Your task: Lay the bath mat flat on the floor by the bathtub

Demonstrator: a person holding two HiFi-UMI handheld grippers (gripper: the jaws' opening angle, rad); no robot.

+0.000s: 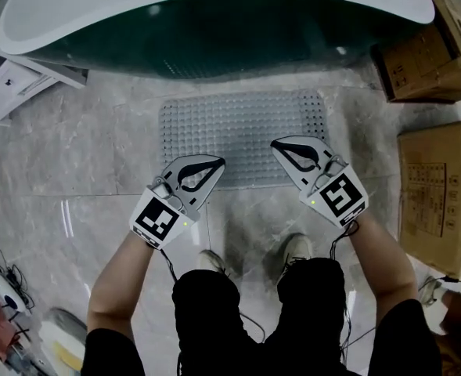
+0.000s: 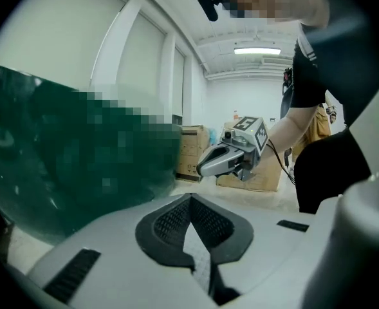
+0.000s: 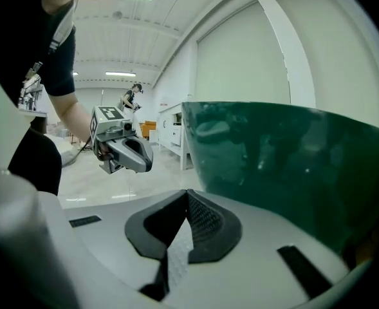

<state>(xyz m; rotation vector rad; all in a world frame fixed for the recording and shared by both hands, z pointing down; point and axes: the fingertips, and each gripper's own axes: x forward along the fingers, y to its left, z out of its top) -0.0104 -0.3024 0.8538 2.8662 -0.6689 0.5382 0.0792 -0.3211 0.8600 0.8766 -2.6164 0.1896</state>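
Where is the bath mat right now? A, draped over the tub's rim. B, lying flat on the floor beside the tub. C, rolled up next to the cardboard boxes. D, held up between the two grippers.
B: the head view shows the bath mat spread flat on the floor tiles right beside the green bathtub, while the left gripper and right gripper are shut and hold nothing.

One cardboard box [image 1: 422, 57] is noted at the far right corner of the floor [image 1: 73, 155]. A larger cardboard box [image 1: 440, 198] is set along the right edge, nearer. A white cabinet [image 1: 15, 81] is seen at the far left edge. Loose cables [image 1: 3, 276] are recorded at the near left edge. A ceiling strip light [image 2: 257, 51] is lit. A person [image 3: 132, 98] is seen standing well back.
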